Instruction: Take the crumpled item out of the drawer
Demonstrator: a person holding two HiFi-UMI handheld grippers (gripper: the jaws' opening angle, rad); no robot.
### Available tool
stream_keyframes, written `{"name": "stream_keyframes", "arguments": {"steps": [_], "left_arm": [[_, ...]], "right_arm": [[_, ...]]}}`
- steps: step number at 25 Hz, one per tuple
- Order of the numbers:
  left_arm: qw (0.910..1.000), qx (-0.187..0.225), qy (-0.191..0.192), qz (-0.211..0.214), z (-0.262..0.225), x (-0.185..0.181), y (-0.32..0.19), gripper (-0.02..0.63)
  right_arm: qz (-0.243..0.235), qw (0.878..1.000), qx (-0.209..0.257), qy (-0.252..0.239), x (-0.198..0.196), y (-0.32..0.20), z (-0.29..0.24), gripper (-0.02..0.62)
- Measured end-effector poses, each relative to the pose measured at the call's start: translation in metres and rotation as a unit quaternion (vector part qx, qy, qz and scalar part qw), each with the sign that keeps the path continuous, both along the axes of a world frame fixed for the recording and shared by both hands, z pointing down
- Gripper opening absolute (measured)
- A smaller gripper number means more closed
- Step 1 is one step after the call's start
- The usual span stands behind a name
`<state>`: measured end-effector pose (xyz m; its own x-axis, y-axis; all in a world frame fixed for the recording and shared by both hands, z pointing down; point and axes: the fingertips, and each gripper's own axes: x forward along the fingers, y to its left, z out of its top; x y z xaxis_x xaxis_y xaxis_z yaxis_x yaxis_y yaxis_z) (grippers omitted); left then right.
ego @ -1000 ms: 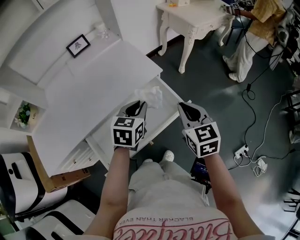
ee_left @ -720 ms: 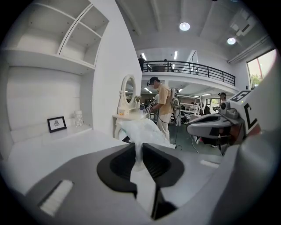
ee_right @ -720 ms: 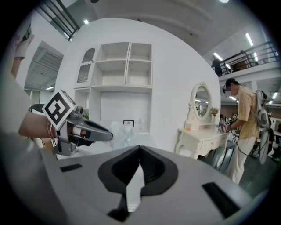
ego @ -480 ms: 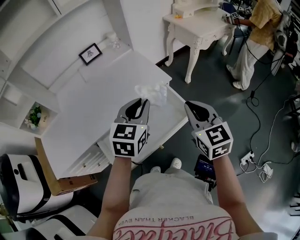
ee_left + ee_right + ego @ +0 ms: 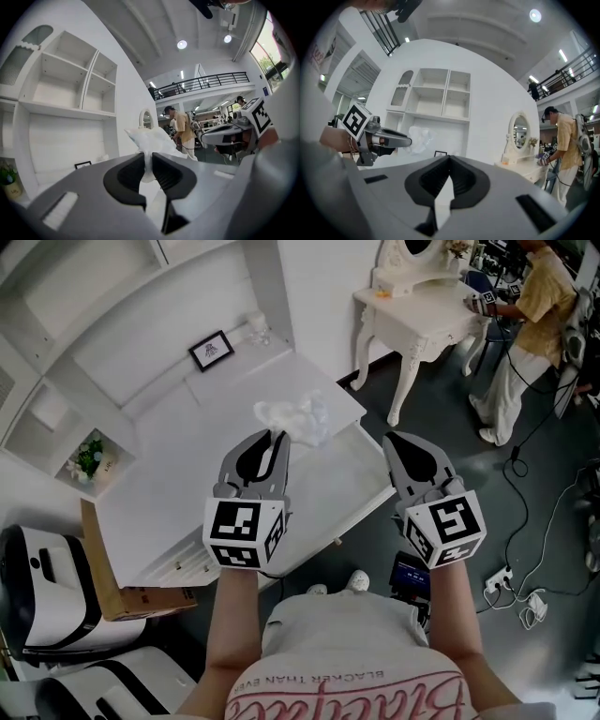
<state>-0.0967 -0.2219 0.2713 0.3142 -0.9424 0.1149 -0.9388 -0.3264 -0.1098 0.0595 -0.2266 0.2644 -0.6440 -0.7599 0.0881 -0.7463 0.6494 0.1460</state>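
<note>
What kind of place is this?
Likely a mock bedroom set up inside a big lab hall: white dressing table with oval mirror, a power strip on the floor, and a mezzanine railing.

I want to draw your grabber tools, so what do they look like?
The left gripper and right gripper are both grey shells that narrow like a beak. Their fingers are lined with dark, curved pads. At the back of each sits a white cube printed with black square markers. No cables show. The arms have no sleeves over them; the shirt is pale with pink lettering.
</note>
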Motion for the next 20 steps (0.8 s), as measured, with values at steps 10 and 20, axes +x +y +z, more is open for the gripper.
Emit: {"name": "stream_keyframes", "arguments": {"steps": [10,20], "left_arm": [[0.9980,0.059,-0.013,-0.019,-0.046,-0.029,0.022,0.063],[0.9975,0.067,-0.014,-0.017,-0.052,-0.042,0.025,0.063]], "right_arm": [[-0.014,0.999,0.042,0.015,-0.033,0.015,-0.028,0.006],[-0.010,0.999,0.039,0.014,-0.047,0.017,-0.030,0.006]]}}
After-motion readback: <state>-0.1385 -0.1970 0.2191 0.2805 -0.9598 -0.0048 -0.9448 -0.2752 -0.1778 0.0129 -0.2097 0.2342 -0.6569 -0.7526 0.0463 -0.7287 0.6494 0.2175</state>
